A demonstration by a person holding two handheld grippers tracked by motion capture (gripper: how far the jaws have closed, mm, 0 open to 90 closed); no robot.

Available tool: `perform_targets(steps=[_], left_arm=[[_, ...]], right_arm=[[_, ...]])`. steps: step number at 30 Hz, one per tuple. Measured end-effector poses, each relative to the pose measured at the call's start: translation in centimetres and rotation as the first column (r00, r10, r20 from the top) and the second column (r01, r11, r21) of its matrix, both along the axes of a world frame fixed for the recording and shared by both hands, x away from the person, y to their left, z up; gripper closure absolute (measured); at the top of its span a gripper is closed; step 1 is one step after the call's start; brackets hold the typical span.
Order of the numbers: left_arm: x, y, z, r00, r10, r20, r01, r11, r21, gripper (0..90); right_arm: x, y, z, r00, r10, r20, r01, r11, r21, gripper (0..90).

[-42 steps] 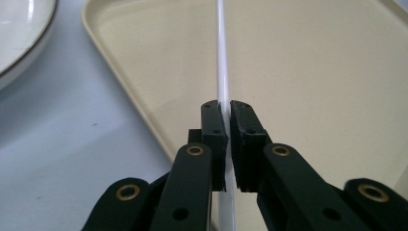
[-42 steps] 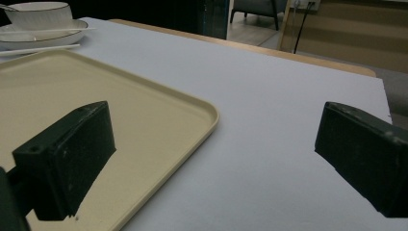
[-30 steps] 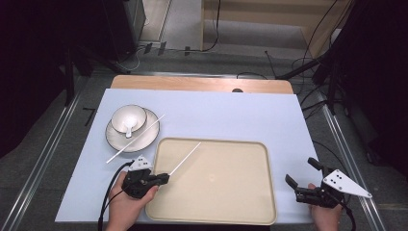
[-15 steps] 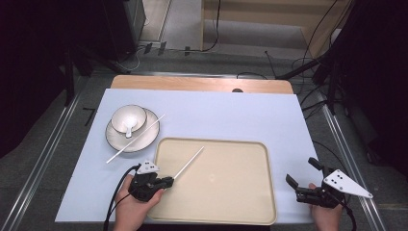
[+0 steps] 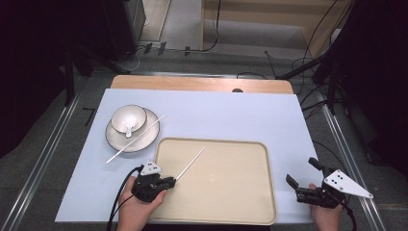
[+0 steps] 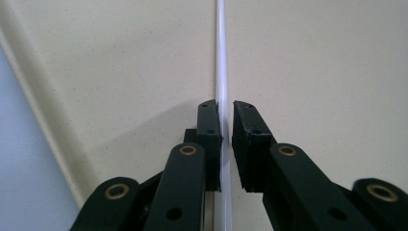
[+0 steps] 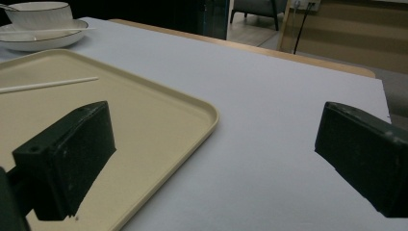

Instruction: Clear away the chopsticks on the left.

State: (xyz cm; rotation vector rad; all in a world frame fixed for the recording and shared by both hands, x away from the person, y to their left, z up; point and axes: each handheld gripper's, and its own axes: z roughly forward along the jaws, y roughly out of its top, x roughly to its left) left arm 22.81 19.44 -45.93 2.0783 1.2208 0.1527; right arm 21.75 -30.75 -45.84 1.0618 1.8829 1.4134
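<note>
Pinching a thin white chopstick point(image 6: 222, 57) near its end, the left tongs point(image 5: 169, 182) sit over the near left corner of the shallow beige plastic tray point(image 5: 250, 202); in the left gripper view the stick runs straight up between the two black jaws, which are nearly closed on it. The stick slants away across the tray's floor toward its middle. A second white chopstick point(image 5: 144, 135) lies across the rim of a white round plate point(image 5: 115, 139), beside the white bowl point(image 5: 129, 117) that stands on the plate, with a small spoon point(image 5: 129, 129) inside the bowl. The right tongs point(image 5: 302, 185) are spread wide, held over the pale blue worktop point(image 5: 240, 115) just right of the tray, gripping nothing.
</note>
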Motion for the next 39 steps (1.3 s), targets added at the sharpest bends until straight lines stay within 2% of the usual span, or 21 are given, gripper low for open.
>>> perform_targets(steps=[5,9,11,15,17,19,20,21,23,25,28,34,39], left_arm=[[0.3,-0.2,0.2,0.9999,0.011,0.004,-0.011,0.9999,0.003,73.3],[1.2,-0.3,1.2,0.9999,-0.005,0.014,0.006,0.999,-0.043,78.0],[1.5,-0.3,1.4,0.9997,-0.003,0.023,0.004,0.9989,-0.047,81.4],[3.2,-1.2,1.3,0.9989,-0.042,0.019,0.043,0.997,-0.064,90.0],[3.5,-1.7,1.3,0.9982,-0.056,0.02,0.057,0.9963,-0.064,90.0],[4.1,-2.8,1.1,0.9955,-0.092,0.021,0.093,0.9944,-0.051,90.0],[4.1,-2.8,1.1,0.9955,-0.092,0.021,0.093,0.9944,-0.051,90.0],[4.4,-3.6,0.9,0.9946,-0.101,0.025,0.102,0.9942,-0.034,90.0],[4.6,-3.9,0.7,0.9946,-0.1,0.026,0.101,0.9945,-0.029,90.0],[5.0,-4.4,0.4,0.9955,-0.094,0.012,0.095,0.9951,-0.03,90.0],[5.3,-4.7,0.0,0.9963,-0.085,0.014,0.085,0.9964,0.003,90.0],[5.7,-4.4,-0.1,0.9979,-0.063,0.013,0.063,0.9973,0.039,90.0],[5.9,-3.7,0.0,0.9991,-0.04,0.014,0.039,0.9982,0.045,90.0]], right_arm=[[0.0,0.0,0.0,1.0,-0.001,-0.002,0.001,1.0,0.0,0.2],[0.1,0.0,0.0,1.0,0.005,-0.004,-0.005,1.0,-0.005,0.2],[0.1,0.1,-0.1,1.0,0.005,-0.004,-0.005,1.0,-0.005,0.2],[0.0,0.0,-0.1,1.0,0.003,-0.006,-0.003,1.0,-0.007,0.2],[0.0,0.0,-0.1,1.0,0.002,-0.006,-0.002,1.0,-0.006,0.2],[-0.2,-0.1,-0.1,1.0,-0.002,-0.007,0.002,1.0,-0.006,0.2],[-0.2,-0.1,-0.1,1.0,-0.002,-0.007,0.002,1.0,-0.006,0.2],[-0.3,-0.2,-0.2,1.0,-0.006,-0.007,0.006,1.0,-0.006,0.2],[-0.4,-0.3,-0.2,0.9999,-0.008,-0.011,0.008,1.0,-0.003,0.2],[-0.5,-0.4,-0.2,0.9999,-0.013,-0.009,0.013,1.0,-0.003,0.2],[-0.7,-0.4,-0.2,0.9998,-0.015,-0.011,0.015,1.0,-0.004,0.2],[-0.8,-0.6,-0.3,0.9997,-0.019,-0.014,0.019,1.0,-0.007,0.2],[-0.7,-0.6,-0.3,0.9997,-0.017,-0.016,0.017,1.0,-0.007,0.2]])
